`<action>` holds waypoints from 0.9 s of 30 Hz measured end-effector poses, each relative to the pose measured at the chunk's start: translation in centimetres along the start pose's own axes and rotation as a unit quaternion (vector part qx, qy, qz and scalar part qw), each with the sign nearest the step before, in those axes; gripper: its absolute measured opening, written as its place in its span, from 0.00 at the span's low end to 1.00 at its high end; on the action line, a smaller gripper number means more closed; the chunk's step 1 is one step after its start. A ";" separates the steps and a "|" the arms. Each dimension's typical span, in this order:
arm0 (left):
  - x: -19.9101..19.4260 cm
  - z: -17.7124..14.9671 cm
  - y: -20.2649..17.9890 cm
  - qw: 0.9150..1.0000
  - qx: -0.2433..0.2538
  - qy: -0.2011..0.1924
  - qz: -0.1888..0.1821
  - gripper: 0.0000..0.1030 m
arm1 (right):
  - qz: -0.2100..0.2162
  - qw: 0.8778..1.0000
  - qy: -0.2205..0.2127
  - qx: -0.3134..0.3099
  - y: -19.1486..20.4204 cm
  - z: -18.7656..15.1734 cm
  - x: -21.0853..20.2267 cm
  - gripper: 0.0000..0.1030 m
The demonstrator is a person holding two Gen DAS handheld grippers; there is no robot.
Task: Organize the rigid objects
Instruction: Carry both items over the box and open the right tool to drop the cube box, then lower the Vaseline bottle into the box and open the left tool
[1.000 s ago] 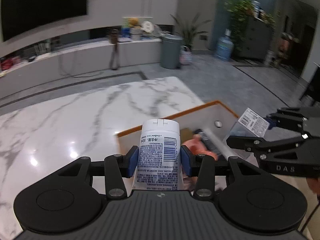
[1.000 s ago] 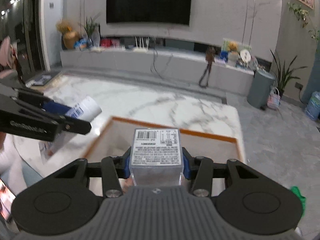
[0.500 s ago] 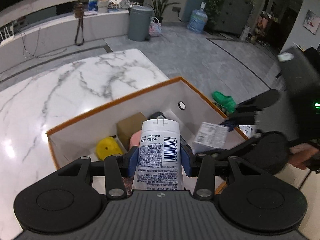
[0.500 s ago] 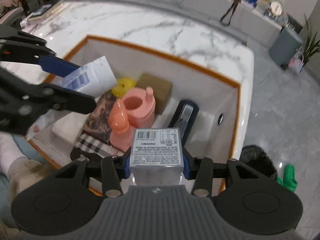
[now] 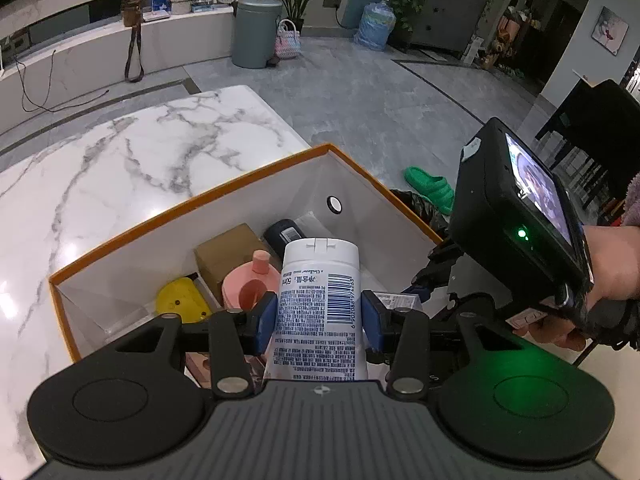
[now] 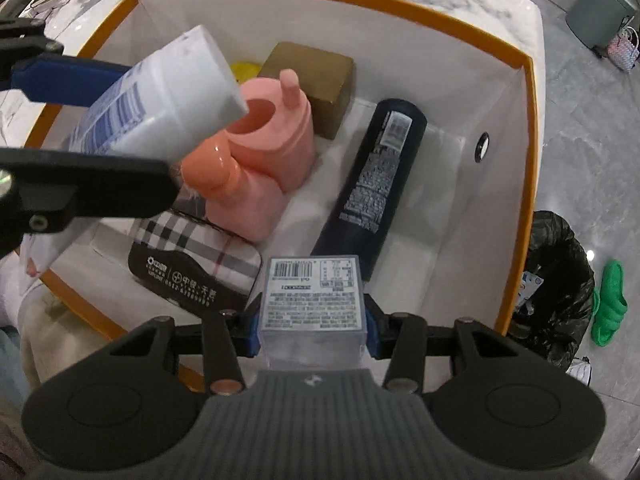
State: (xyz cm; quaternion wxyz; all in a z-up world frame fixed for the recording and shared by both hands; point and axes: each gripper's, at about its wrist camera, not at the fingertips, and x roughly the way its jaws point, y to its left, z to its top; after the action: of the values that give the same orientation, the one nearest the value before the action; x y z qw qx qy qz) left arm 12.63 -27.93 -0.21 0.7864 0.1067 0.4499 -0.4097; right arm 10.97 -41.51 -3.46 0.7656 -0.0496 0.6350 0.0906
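My left gripper [image 5: 319, 322] is shut on a white tube with blue print and a barcode [image 5: 320, 304], held cap-forward over the white box with an orange rim [image 5: 192, 200]. In the right wrist view that white tube [image 6: 160, 96] hangs over the box's left side, above a pink bottle [image 6: 268, 148]. My right gripper [image 6: 312, 330] is shut on a clear plastic box with a barcode label [image 6: 314, 292], pointing steeply down into the orange-rimmed box [image 6: 528, 120] near its front wall. The right gripper's body [image 5: 516, 216] and the hand holding it show at the right of the left wrist view.
Inside the box lie a dark navy bottle [image 6: 372, 188], a brown carton [image 6: 316, 80], a yellow object [image 5: 182, 300] and a plaid-patterned tin [image 6: 196, 256]. The box stands on a white marble table [image 5: 120, 168]. A black bin bag [image 6: 560, 280] and green slipper [image 6: 610, 300] are on the floor beside it.
Both grippers have come down over the box and tilted steeply into it, each keeping its object. The box's contents now fill both views.
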 end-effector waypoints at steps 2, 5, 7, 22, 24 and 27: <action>0.2 0.0 -0.2 1.000 -0.002 0.004 -0.001 0.49 | -0.001 1.000 -0.006 0.003 -0.1 -0.3 -0.3 0.46; 0.5 0.3 -0.7 1.000 -0.002 0.008 -0.002 0.49 | 0.006 1.000 -0.017 0.006 -0.2 -0.7 -1.0 0.47; 0.7 0.4 -0.9 1.000 0.000 0.010 0.001 0.49 | 0.005 1.000 -0.024 0.003 -0.1 -0.9 -1.7 0.47; 3.1 2.7 -2.8 0.996 -0.080 0.036 0.002 0.49 | -0.099 0.987 -0.123 -0.013 -1.3 -2.7 -8.3 0.48; 4.0 3.3 -3.1 0.994 -0.098 0.039 0.004 0.49 | -0.108 0.986 -0.124 -0.021 -1.5 -2.7 -8.4 0.47; 5.6 4.0 -3.3 0.991 -0.122 0.047 0.014 0.49 | -0.136 0.982 -0.130 -0.033 -1.9 -2.5 -8.0 0.50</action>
State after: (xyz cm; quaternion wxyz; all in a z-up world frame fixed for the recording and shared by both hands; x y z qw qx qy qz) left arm 14.15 -35.27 -1.68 0.7770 0.0354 0.5315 -0.3354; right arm 7.53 -44.42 3.88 0.8448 -0.1485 0.5140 0.0115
